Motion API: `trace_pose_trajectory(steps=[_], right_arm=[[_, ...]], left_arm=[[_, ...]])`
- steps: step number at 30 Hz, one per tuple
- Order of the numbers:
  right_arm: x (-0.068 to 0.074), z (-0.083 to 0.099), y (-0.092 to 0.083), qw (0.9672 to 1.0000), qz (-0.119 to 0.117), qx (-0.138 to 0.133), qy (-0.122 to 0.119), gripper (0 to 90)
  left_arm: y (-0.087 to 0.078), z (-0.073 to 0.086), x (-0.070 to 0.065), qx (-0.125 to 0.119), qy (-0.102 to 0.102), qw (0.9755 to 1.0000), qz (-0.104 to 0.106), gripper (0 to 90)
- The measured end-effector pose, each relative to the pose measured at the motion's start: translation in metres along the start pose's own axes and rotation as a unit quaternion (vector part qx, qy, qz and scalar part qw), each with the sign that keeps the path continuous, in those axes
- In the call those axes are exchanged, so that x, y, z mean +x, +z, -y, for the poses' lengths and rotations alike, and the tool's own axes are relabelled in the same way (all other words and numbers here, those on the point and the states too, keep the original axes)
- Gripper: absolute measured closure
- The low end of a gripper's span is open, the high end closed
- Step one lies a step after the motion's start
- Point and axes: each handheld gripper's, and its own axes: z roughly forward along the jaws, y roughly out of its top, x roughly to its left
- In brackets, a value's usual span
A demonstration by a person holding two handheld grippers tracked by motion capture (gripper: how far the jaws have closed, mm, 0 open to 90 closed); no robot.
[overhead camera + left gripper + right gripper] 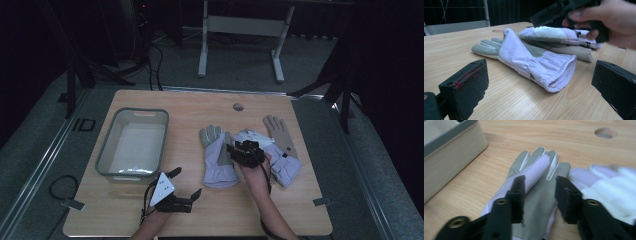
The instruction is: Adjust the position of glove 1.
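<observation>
The lavender and grey glove is lying flat mid-table, fingers pointing away from the person, with 1 edge folded over so the grey palm shows, and the right gripper hangs just over it with its jaws partway apart and nothing pinched between them. Right beside it sit 2 more gloves, a lavender one stacked on a tan one. The left gripper rests near the front edge with jaws wide apart and empty, close to the grey bin on the left of the wooden table.
</observation>
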Motion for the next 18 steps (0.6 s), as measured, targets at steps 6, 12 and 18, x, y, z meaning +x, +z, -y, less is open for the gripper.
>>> trace_pose_trajectory(steps=[6,12,18], right_arm=[[-0.022,-0.012,-0.019,0.9981,-0.011,0.005,-0.060,52.2],[-0.054,-0.017,-0.030,0.9947,-0.027,0.029,-0.095,52.6],[-0.083,-0.020,-0.044,0.9904,-0.017,0.049,-0.129,53.1]], left_arm=[[0.000,0.000,0.000,-0.001,-0.001,1.0000,0.000,1.0],[0.000,0.000,0.001,-0.001,-0.004,1.0000,0.001,1.0],[0.000,0.000,0.000,-0.001,-0.003,1.0000,0.001,1.0]])
